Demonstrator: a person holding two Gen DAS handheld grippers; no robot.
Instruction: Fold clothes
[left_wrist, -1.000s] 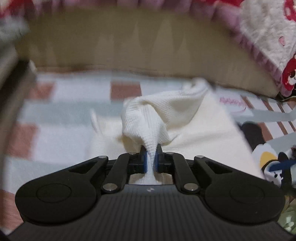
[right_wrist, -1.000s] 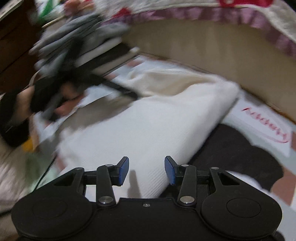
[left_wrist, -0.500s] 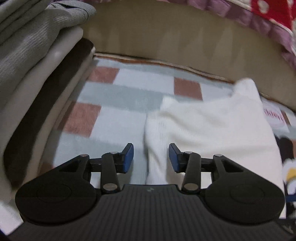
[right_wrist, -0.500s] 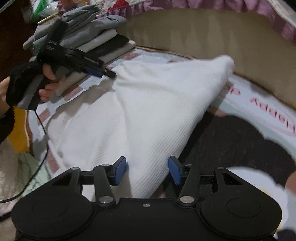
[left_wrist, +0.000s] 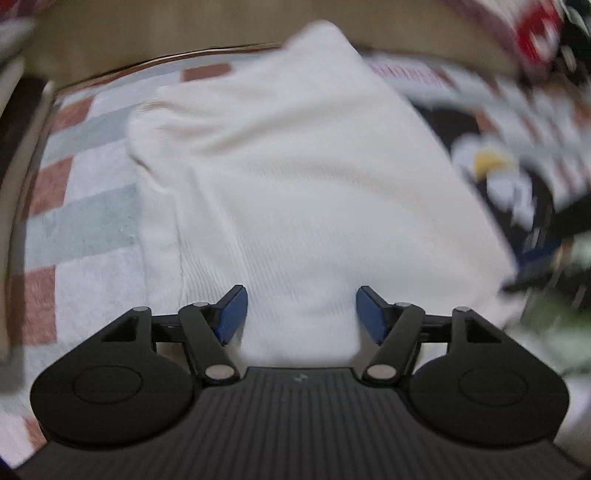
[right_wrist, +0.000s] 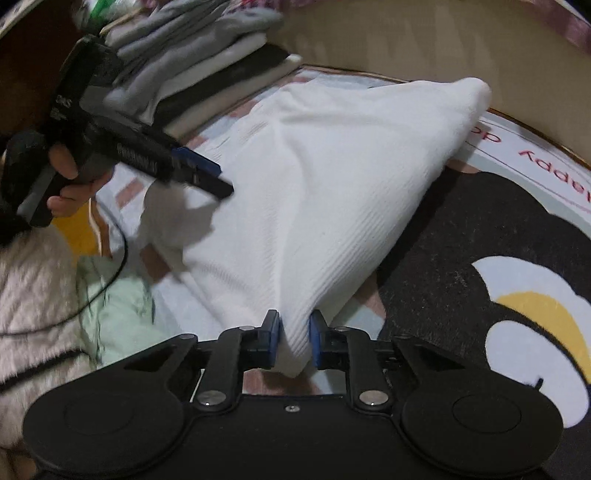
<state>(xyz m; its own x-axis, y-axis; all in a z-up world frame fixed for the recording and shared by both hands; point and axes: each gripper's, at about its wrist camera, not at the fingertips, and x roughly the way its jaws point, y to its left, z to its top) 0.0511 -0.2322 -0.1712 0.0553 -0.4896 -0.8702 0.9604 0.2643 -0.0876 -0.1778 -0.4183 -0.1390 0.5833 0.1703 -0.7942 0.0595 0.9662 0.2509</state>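
Spread across a checked blanket (left_wrist: 85, 221) of white, pale green and rust squares lies a white ribbed garment (right_wrist: 332, 177), folded into a rough wedge with one corner pointing toward a tan padded wall (right_wrist: 424, 40) at the back. Its near corner sits between the blue pads of the right gripper (right_wrist: 294, 341), whose jaws are closing and already press the cloth from both sides. The left gripper (left_wrist: 301, 314) hovers over the garment's other side, its jaws opening wide with cloth showing between the pads but not touching them; in the right wrist view a bare hand (right_wrist: 70, 177) carries it. Just beyond the garment, a stack of folded grey, cream and black clothes (right_wrist: 207, 66) rests against the wall. To the right, the blanket gives way to a dark cartoon print (right_wrist: 498, 266) with white and yellow patches and red lettering.
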